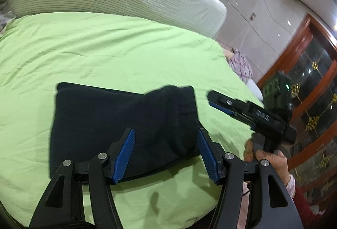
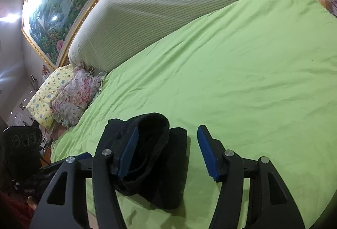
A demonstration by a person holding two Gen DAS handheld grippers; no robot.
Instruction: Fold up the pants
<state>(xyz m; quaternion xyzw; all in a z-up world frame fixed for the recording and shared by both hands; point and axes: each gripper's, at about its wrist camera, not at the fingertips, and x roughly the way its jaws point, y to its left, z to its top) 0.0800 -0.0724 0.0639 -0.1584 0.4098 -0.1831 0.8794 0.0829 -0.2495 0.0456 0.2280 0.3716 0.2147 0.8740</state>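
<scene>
STEP: final fold, judged nearly done | pants (image 1: 124, 130): compact bundle on bed (image 1: 105, 50), right end bulging | left hand-held gripper (image 1: 166, 154): spread, empty, over pants | right hand-held gripper (image 2: 167, 152): spread, empty, at bulge | NEXT: flatten bulge.

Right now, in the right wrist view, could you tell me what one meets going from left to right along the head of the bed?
Framed landscape painting → yellow patterned pillow → pink floral pillow → striped white bolster → green sheet.
</scene>
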